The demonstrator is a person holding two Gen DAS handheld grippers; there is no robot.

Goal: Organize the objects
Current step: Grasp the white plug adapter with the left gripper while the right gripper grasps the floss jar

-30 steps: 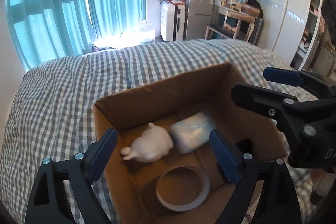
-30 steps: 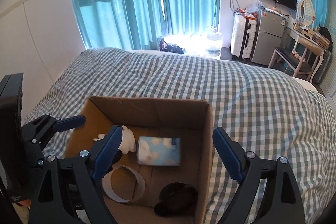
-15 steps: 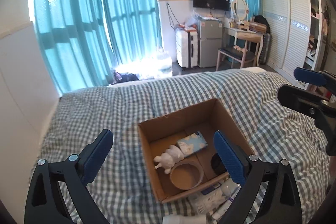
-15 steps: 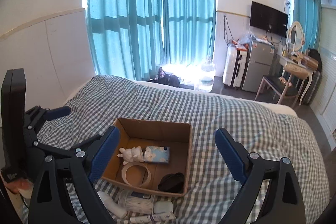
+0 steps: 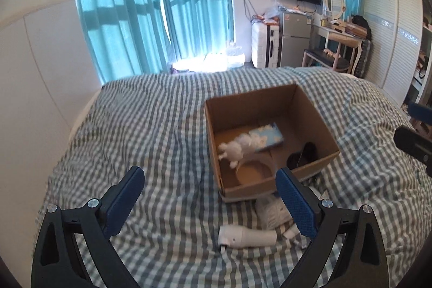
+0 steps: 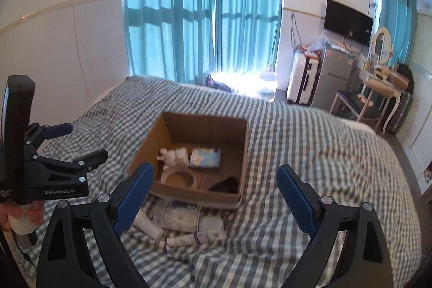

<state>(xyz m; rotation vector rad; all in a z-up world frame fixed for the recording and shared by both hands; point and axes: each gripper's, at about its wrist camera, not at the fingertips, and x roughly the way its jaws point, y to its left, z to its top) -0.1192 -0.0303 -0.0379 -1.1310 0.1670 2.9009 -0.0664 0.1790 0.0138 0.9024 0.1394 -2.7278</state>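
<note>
An open cardboard box (image 5: 270, 99) (image 6: 205, 118) stands on the checked bed. Inside it lie a white plush toy (image 5: 237, 147) (image 6: 175, 155), a blue tissue pack (image 5: 267, 135) (image 6: 205, 157), a tape ring (image 5: 253, 170) (image 6: 179, 177) and a black object (image 5: 302, 155) (image 6: 226, 184). On the cover before the box lie a white bottle (image 5: 248, 236) (image 6: 148, 226), a clear pouch (image 6: 175, 215), a white case (image 6: 210, 224) and a small tube (image 6: 189, 236). My left gripper (image 5: 209, 180) (image 6: 82, 141) hangs open and empty, left of the box. My right gripper (image 6: 215, 174) (image 5: 410, 123) is open and empty too, short of the box.
The grey checked bed cover (image 5: 162, 126) spreads wide around the box. A white wall panel (image 6: 67, 58) runs along the bed's left side. Teal curtains (image 6: 202, 18), a suitcase (image 6: 302, 80), a small fridge (image 6: 332, 80) and a dressing table (image 6: 378, 82) stand beyond the bed.
Both grippers have drawn back and up from over the box, which now looks small and farther off. The loose items in front of the box have come into view.
</note>
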